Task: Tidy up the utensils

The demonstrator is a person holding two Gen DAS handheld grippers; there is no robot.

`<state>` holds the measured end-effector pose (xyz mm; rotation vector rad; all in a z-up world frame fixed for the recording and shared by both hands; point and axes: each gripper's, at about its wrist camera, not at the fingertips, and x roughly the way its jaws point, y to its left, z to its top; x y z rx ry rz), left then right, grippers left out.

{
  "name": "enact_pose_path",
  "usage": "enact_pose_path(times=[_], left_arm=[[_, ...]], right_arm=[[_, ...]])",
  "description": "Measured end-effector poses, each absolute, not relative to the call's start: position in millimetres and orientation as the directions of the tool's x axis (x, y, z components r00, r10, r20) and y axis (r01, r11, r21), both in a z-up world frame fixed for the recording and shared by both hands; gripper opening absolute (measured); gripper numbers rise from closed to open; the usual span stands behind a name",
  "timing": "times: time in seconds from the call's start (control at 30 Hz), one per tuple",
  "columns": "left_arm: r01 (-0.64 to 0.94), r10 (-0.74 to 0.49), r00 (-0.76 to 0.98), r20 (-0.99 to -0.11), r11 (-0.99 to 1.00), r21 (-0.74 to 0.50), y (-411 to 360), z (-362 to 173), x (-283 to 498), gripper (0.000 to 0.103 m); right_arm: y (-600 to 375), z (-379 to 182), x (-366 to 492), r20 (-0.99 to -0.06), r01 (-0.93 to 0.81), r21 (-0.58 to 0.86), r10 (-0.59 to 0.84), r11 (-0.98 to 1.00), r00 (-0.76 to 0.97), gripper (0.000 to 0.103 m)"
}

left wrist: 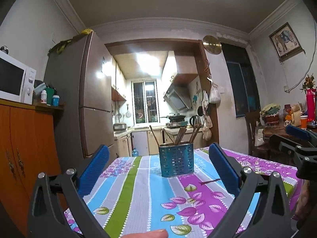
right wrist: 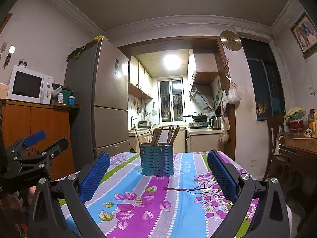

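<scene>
A blue perforated utensil holder (left wrist: 176,159) stands upright on the flowered tablecloth (left wrist: 138,194), with several brown chopsticks (left wrist: 179,134) standing in it. It also shows in the right wrist view (right wrist: 156,159), with its chopsticks (right wrist: 158,135). My left gripper (left wrist: 158,168) is open and empty, its jaws wide apart, short of the holder. My right gripper (right wrist: 158,172) is open and empty too, also short of the holder. The right gripper shows at the right edge of the left view (left wrist: 299,138), and the left gripper at the left edge of the right view (right wrist: 39,142).
An orange cabinet (right wrist: 39,130) with a white microwave (right wrist: 29,84) stands at the left, beside a tall fridge (right wrist: 107,107). A wooden chair (right wrist: 275,138) and a cluttered side table (right wrist: 301,144) stand at the right. The kitchen lies beyond the table.
</scene>
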<state>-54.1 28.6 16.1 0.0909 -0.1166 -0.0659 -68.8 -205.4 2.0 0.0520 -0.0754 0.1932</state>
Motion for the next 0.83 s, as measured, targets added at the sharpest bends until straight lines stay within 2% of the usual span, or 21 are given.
enact_pose_path(times=[0.1, 0.5, 0.7, 0.83], left_arm=[[0.060, -0.075, 0.986, 0.148, 0.993, 0.105, 25.3, 14.8, -60.4, 0.097], [0.081, -0.095, 0.987, 0.131, 0.991, 0.109, 20.5, 13.6, -59.0, 0.097], [0.108, -0.118, 0.989, 0.084, 0.987, 0.116, 14.5, 11.7, -50.8, 0.097], [0.085, -0.090, 0.995, 0.038, 0.989, 0.121, 12.7, 9.1, -38.6, 0.097]], right_arm=[[-205.1, 1.3, -69.7, 0.092, -0.193, 0.041, 0.189, 0.980, 0.978, 0.098], [-207.0, -0.4, -64.9, 0.073, -0.198, 0.047, 0.194, 0.979, 0.978, 0.098], [-208.5, -0.9, -64.3, 0.071, -0.196, 0.052, 0.192, 0.979, 0.979, 0.098], [-211.1, -2.2, -61.8, 0.059, -0.189, 0.056, 0.186, 0.980, 0.981, 0.098]])
